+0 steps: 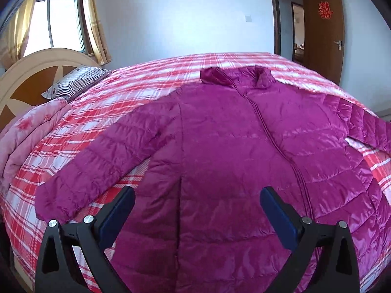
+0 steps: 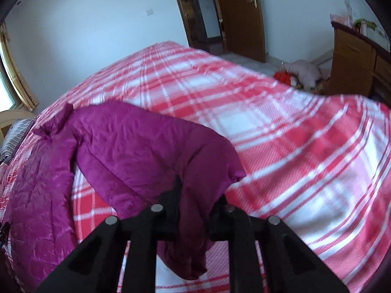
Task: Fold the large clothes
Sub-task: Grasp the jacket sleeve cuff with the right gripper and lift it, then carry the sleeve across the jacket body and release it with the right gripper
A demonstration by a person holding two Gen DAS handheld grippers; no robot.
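Jacket (image 1: 220,134) is lying spread on the bed (image 1: 151,73), ahead of the left gripper (image 1: 197,201), which is hovering wide apart. Right gripper (image 2: 199,195) is pinching the sleeve (image 2: 156,146); slick fabric could be slipping free if tugged.

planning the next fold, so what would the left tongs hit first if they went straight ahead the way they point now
Most likely the front panel of the magenta puffer jacket, left of its zipper. The open left tongs aim straight at it; how near they are is unclear.
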